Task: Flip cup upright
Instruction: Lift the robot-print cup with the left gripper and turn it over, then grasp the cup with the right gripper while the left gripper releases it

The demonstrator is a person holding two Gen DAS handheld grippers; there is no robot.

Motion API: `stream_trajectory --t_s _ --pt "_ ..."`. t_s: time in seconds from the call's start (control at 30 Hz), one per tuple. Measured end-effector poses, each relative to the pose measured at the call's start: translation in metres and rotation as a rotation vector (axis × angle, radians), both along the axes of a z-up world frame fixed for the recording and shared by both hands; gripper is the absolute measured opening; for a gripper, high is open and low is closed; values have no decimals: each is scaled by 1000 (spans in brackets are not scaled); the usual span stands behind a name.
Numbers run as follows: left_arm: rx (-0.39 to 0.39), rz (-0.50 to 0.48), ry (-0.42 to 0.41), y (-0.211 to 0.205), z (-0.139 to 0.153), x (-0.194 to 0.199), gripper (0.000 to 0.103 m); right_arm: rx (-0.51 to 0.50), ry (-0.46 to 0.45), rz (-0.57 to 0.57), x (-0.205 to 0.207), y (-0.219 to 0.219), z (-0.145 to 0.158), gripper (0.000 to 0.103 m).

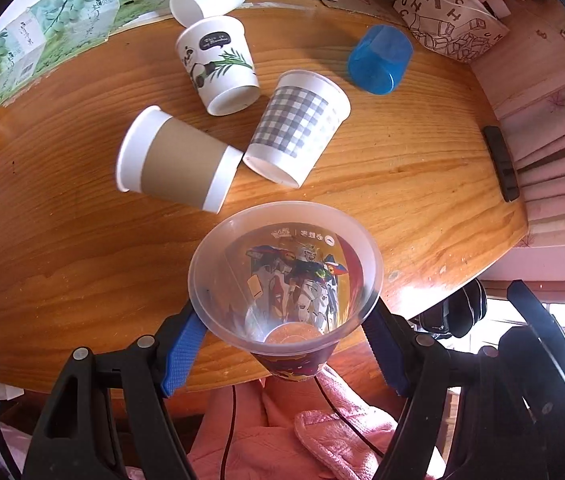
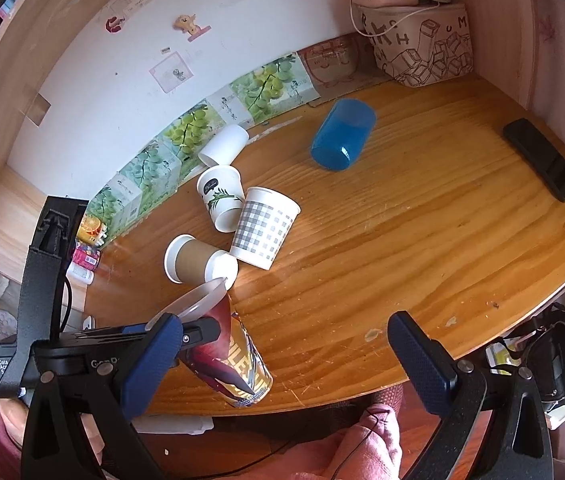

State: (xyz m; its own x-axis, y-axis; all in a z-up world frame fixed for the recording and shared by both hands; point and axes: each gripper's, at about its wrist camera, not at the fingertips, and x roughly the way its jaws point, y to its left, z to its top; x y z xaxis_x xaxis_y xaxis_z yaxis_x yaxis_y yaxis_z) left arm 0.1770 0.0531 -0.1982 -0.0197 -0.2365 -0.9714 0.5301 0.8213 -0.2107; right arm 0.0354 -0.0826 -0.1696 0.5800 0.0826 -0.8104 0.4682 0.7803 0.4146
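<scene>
My left gripper (image 1: pixel 286 344) is shut on a clear plastic cup with a robot print (image 1: pixel 286 280); its mouth faces the camera and it hangs tilted above the table's near edge. The right wrist view shows the same cup (image 2: pixel 230 360) held in the left gripper at lower left, rim up and leaning. My right gripper (image 2: pixel 282 364) is open and empty over the table's front edge. On the wooden table (image 1: pixel 402 184) lie a brown-sleeved cup (image 1: pixel 178 160), a checked cup (image 1: pixel 298 128), a panda cup (image 1: pixel 218 64), a plain white cup (image 1: pixel 206 0) and a blue cup (image 1: pixel 380 58).
A black remote (image 1: pixel 500 162) lies near the table's right edge. A printed fabric basket (image 1: pixel 450 16) stands at the back right corner. Grape-print cartons (image 1: pixel 62 24) line the back wall. Pink cloth (image 1: pixel 322 432) is below the table's front edge.
</scene>
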Motion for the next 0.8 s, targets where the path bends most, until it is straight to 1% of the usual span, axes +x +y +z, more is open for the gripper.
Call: stream_trajectory --t_s 0.33,0.6,0.7,0.8 --pt "37 93 16 -28 -13 17 79 39 50 108 23 -35 -21 103" --pt "50 172 37 -36 -20 28 79 47 76 194 44 -48 -34 103" --pt "37 199 67 -33 -21 32 79 54 82 219 50 -50 -36 103" --pt "-29 223 129 -28 -21 35 79 62 84 245 55 -50 -37 103"
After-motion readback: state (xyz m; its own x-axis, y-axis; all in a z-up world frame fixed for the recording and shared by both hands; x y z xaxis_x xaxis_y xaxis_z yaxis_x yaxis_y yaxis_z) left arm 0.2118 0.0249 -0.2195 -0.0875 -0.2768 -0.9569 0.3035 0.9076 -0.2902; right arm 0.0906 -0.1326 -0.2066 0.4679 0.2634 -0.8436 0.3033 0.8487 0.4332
